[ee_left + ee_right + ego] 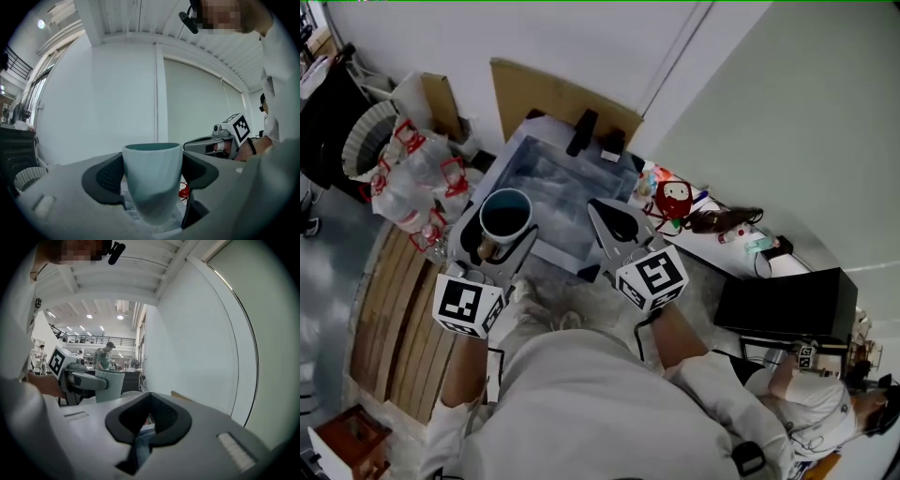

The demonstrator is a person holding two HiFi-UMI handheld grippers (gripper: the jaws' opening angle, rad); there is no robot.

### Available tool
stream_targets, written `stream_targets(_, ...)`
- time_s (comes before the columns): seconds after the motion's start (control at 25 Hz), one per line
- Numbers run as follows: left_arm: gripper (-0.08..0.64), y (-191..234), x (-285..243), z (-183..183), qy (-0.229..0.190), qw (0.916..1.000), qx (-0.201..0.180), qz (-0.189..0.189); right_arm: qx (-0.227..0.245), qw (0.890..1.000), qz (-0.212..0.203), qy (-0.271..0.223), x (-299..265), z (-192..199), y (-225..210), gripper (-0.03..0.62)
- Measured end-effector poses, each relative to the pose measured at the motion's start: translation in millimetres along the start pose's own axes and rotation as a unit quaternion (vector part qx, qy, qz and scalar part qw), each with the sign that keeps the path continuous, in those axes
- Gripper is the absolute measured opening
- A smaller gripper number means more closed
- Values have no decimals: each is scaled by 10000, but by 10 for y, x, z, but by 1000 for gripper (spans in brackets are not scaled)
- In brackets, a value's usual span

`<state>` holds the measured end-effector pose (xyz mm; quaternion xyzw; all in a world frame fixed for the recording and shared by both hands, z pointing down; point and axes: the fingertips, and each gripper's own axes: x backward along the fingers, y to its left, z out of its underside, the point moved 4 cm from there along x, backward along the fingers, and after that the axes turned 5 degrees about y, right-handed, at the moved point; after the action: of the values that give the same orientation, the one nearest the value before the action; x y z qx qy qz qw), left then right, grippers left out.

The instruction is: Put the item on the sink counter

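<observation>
Left tool (502, 234) was clamped on the cup (504, 216). In the left gripper view the dark pads (108, 174) pressed both sides of the teal cup (152, 161), with the jaws fairly wide to suit its girth. The cup was upright, mouth up, and looked empty from the head view. It was off any surface, over the near left corner of the sink (572, 155).

Right tool (605, 214) was closed and empty. In the right gripper view its jaw tips met (150, 397), leaving only the hollow between the pads. It sat just right of the cup, over the sink's near edge, and the two tools were side by side, pointing the same way. Each showed up in the other's camera.

The worktop (727, 255) ran to the right of the sink. It carried a red round object (675, 199), some dark cable clutter (722, 220) and a black box (783, 305) at its near end. Clear plastic bags with red trim (422, 178) were piled left of the sink. A cardboard sheet (553, 98) leaned on the wall behind the sink.
</observation>
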<state>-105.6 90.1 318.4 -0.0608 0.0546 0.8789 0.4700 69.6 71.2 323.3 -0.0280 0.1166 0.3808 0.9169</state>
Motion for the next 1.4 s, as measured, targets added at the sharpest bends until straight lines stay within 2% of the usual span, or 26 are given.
stream_targets(0.48, 377, 968, -808, -205, 7, 9974, -61, 718, -45, 9981, 611, 3, -951, -336, -442, 5)
stream_targets(0.76, 377, 1359, -1153, -202, 35, 9943, -42, 1069, -80, 9961, 874, 91, -1335, -397, -559, 5)
stream_targets(1.08, 376, 1537, -1369, -166, 21, 9936, -107, 1128, -96, 9962, 858, 149, -1506, -364, -647, 5)
stream_targets(1.4, 377, 1445, -1676, -105, -5, 9922, -210, 1231, -175, 9972, 702, 199, -1511, -260, -829, 5)
